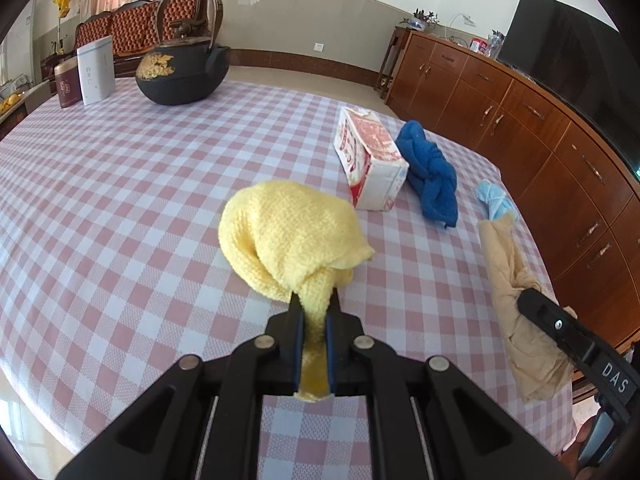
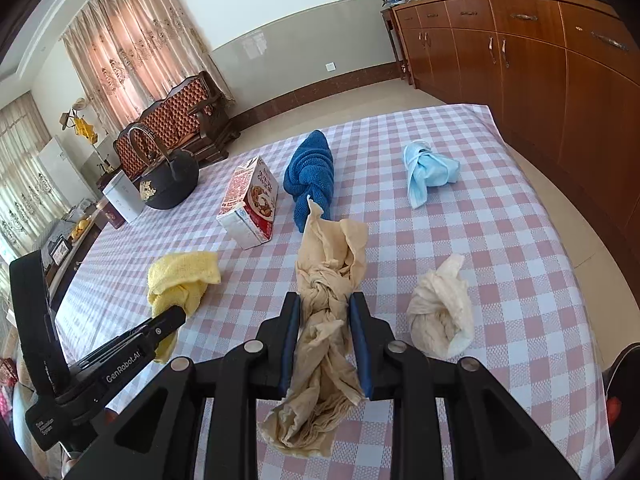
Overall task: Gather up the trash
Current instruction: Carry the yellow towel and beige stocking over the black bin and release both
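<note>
My left gripper (image 1: pixel 315 300) is shut on a yellow cloth (image 1: pixel 294 236), which bulges out in front of the fingers just above the checked tablecloth; it also shows in the right wrist view (image 2: pixel 182 280). My right gripper (image 2: pixel 325 300) is shut on a twisted tan paper wad (image 2: pixel 330 264), seen in the left wrist view (image 1: pixel 516 288) at the right. A red-and-white carton (image 1: pixel 370 160) (image 2: pixel 252 208), a blue cloth (image 1: pixel 430 172) (image 2: pixel 310 174), a light blue face mask (image 2: pixel 426 170) (image 1: pixel 494 200) and a white crumpled tissue (image 2: pixel 442 314) lie on the table.
A black iron teapot (image 1: pixel 182 68) (image 2: pixel 170 182), a white tin (image 1: pixel 96 70) and a maroon tin (image 1: pixel 69 84) stand at the table's far side. A long wooden sideboard (image 1: pixel 540 132) (image 2: pixel 560 72) runs along the right. A wooden sofa (image 2: pixel 180 120) stands behind.
</note>
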`<action>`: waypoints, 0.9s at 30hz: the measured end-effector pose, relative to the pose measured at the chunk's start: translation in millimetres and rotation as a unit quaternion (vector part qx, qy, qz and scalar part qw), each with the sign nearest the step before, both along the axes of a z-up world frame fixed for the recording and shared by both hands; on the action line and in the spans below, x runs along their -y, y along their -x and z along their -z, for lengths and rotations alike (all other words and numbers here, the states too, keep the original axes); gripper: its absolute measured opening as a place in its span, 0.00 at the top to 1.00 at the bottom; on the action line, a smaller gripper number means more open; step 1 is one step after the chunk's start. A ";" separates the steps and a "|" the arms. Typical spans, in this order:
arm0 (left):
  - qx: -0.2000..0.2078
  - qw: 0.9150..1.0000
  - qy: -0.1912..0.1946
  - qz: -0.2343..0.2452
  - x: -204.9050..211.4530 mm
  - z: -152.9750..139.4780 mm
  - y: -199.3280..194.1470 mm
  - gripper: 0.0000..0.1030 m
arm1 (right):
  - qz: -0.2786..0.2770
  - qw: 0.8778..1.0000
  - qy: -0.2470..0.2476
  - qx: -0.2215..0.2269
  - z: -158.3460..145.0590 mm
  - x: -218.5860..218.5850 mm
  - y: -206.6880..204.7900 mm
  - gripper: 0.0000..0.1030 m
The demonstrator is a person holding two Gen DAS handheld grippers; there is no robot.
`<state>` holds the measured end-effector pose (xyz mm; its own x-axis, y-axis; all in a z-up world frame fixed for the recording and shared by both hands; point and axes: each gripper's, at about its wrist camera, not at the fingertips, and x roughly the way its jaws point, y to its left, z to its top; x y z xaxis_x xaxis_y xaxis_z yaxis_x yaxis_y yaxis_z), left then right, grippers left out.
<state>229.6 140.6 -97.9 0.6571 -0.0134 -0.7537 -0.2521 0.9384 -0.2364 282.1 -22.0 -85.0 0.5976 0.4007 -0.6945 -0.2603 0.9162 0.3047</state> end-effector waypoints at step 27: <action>0.030 0.999 0.001 -0.013 0.8 -12.8 1.0 0.81 | -0.006 1.000 -0.004 -0.002 0.0 -5.6 7.1 0.73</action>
